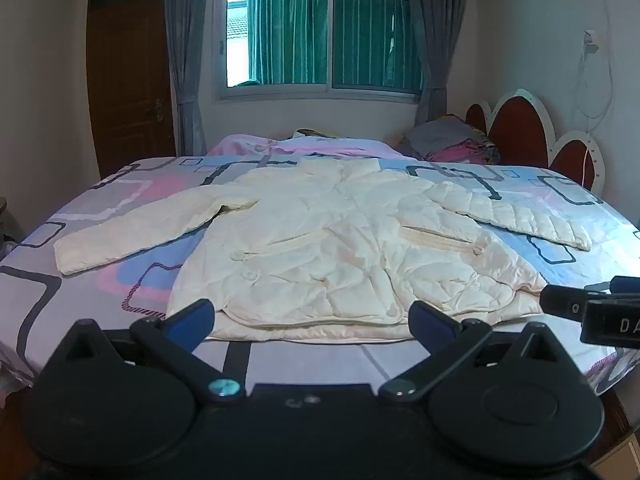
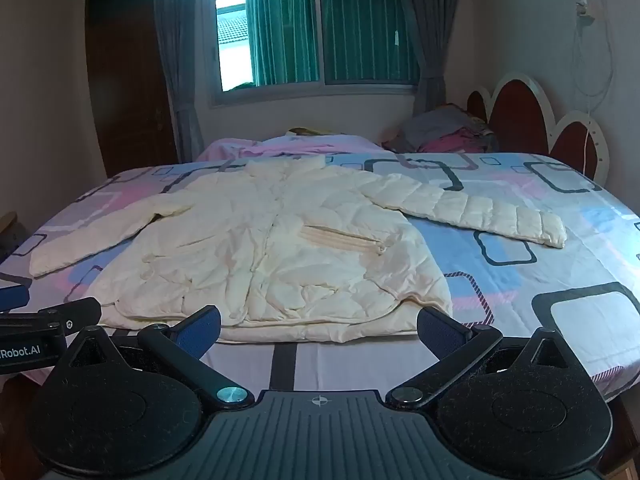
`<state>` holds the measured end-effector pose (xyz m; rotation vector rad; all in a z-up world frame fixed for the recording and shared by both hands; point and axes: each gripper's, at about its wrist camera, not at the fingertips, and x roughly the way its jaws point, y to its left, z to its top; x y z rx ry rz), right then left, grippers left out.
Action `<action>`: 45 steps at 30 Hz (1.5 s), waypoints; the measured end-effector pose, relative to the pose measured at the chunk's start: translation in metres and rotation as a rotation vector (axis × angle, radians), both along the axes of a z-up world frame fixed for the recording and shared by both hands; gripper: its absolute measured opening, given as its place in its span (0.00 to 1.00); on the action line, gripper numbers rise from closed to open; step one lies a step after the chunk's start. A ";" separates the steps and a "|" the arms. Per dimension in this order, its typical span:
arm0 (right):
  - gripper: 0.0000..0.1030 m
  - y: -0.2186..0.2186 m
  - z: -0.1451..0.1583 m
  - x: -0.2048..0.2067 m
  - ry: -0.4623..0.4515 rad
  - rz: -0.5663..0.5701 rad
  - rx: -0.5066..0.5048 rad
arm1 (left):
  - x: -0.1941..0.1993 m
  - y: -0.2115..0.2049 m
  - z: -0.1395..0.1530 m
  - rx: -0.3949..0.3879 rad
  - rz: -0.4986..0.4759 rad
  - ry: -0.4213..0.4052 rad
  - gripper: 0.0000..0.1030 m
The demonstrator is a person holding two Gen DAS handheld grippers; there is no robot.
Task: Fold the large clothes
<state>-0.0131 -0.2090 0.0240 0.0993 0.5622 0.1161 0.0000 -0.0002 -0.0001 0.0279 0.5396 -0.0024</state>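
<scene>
A cream quilted puffer jacket (image 1: 320,248) lies flat, front up, on the bed, collar toward the window, both sleeves spread out to the sides. It also shows in the right wrist view (image 2: 276,248). My left gripper (image 1: 312,316) is open and empty, just short of the jacket's hem. My right gripper (image 2: 320,328) is open and empty, also just before the hem, nearer its right half. The right gripper's body shows at the right edge of the left wrist view (image 1: 592,308); the left gripper's body shows at the left edge of the right wrist view (image 2: 44,324).
The bed (image 1: 560,216) has a sheet with pink, blue and grey squares. A pink blanket (image 1: 304,146) and a pile of clothes (image 1: 452,140) lie at the far side. A red and white headboard (image 1: 528,132) stands at right. A window and a wooden door (image 1: 128,80) are behind.
</scene>
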 end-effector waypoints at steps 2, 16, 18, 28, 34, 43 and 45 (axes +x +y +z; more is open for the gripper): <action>1.00 0.000 0.000 0.000 -0.002 -0.001 0.004 | 0.000 0.000 0.000 -0.002 0.001 0.000 1.00; 1.00 0.003 -0.001 0.002 -0.005 0.004 0.009 | 0.000 0.004 -0.004 -0.006 0.007 -0.008 1.00; 1.00 0.003 0.002 0.000 -0.006 0.007 0.009 | -0.001 0.004 -0.004 -0.006 0.009 -0.010 1.00; 1.00 0.003 0.004 0.001 -0.011 0.006 0.004 | -0.004 0.006 0.000 -0.002 0.013 -0.011 1.00; 1.00 0.002 0.005 0.001 -0.011 0.006 0.005 | -0.005 0.007 0.000 -0.001 0.014 -0.012 1.00; 1.00 0.001 0.005 0.001 -0.013 0.006 0.004 | -0.005 0.006 0.000 -0.001 0.014 -0.013 1.00; 1.00 0.002 0.004 0.001 -0.012 0.007 0.005 | -0.005 0.006 0.000 -0.002 0.014 -0.012 1.00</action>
